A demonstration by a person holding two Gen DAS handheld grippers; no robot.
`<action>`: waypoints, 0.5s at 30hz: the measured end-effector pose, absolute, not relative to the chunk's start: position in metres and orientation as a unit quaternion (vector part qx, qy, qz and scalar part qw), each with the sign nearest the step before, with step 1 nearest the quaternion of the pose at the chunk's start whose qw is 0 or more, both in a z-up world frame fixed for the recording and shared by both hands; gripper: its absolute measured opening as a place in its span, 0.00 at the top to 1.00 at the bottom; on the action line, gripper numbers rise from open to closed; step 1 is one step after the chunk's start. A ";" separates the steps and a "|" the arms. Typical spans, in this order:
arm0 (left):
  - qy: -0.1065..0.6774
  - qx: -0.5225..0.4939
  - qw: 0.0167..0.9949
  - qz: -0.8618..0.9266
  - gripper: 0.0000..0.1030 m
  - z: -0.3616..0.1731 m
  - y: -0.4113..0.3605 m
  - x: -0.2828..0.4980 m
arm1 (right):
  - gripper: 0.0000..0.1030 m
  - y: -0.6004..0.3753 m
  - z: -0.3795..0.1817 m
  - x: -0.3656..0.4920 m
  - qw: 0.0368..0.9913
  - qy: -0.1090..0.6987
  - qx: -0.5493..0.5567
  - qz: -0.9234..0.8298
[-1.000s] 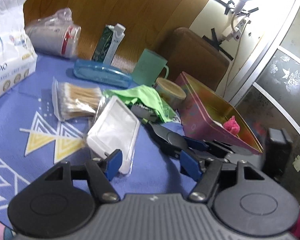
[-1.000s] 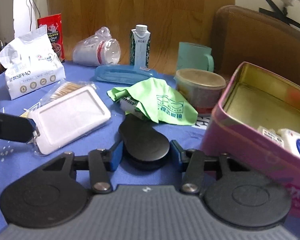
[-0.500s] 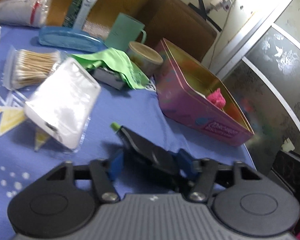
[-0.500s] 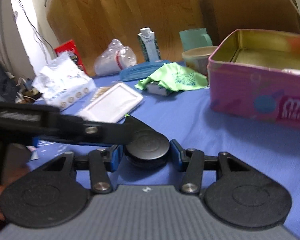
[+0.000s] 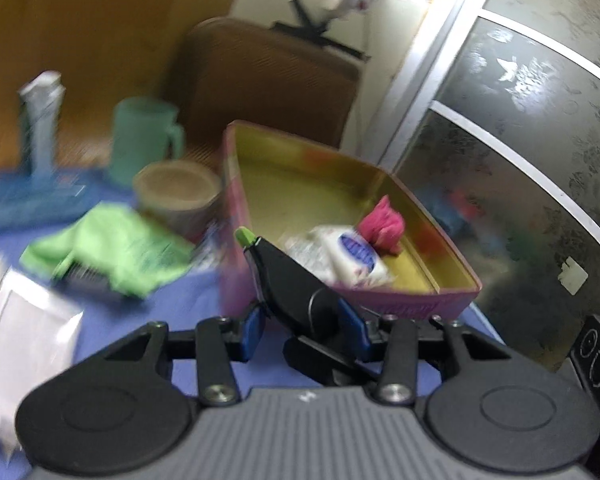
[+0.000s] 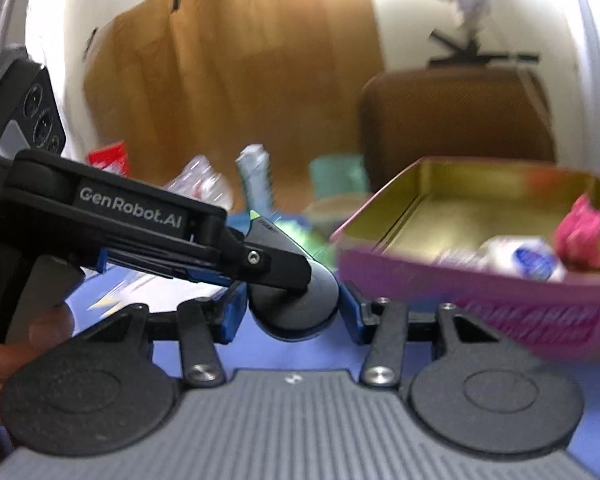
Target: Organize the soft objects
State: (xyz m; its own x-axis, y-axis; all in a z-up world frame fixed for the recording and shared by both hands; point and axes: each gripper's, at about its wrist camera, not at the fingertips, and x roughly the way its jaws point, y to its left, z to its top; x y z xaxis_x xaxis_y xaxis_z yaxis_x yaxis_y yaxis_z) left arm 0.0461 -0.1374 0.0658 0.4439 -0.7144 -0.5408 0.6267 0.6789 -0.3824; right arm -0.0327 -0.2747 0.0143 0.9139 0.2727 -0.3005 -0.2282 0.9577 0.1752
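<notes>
Both grippers are shut on one black compact-like case (image 5: 296, 288) with a green tab, held above the blue tablecloth. My left gripper (image 5: 302, 322) clamps it from the left. My right gripper (image 6: 292, 308) clamps its round end (image 6: 296, 300). The pink tin box (image 5: 236, 184) stands just behind the case; it holds a white tissue pack (image 5: 348, 256) and a pink fluffy thing (image 5: 382, 228). The tin also shows at the right of the right wrist view (image 6: 472, 292). A green cloth (image 5: 112, 248) lies left of the tin. The frames are blurred.
A white flat pack (image 5: 16, 332) lies at the left. A round lidded tub (image 5: 176, 192), a teal mug (image 5: 144, 144), a carton (image 5: 40, 120) and a blue case (image 5: 24, 204) stand behind the cloth. A brown chair (image 5: 268, 88) is beyond the table.
Both grippers have lifted the black case and carried it right, toward the pink tin. The views have swung up and right, so the cotton swabs and tissue bag have left the left view.
</notes>
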 end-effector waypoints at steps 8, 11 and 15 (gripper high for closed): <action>0.326 -0.012 0.855 -0.404 0.59 0.071 -0.207 0.074 | 0.48 -0.323 0.021 -0.002 0.989 0.129 0.068 0.040; 0.326 0.001 0.864 -0.385 0.59 0.066 -0.215 0.078 | 0.48 -0.331 0.011 0.017 0.989 0.137 0.058 -0.004; 0.328 -0.006 0.867 -0.376 0.57 0.061 -0.204 0.077 | 0.48 -0.340 0.000 0.024 0.985 0.154 0.076 -0.026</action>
State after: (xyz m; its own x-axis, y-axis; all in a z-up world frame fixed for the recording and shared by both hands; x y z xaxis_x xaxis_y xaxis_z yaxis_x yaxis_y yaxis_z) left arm 0.0772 -0.2041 0.0612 0.5022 -0.6556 -0.5639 0.6472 0.7174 -0.2576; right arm 0.0238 -0.3404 -0.0001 0.9515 -0.0273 -0.3064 0.0739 0.9872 0.1415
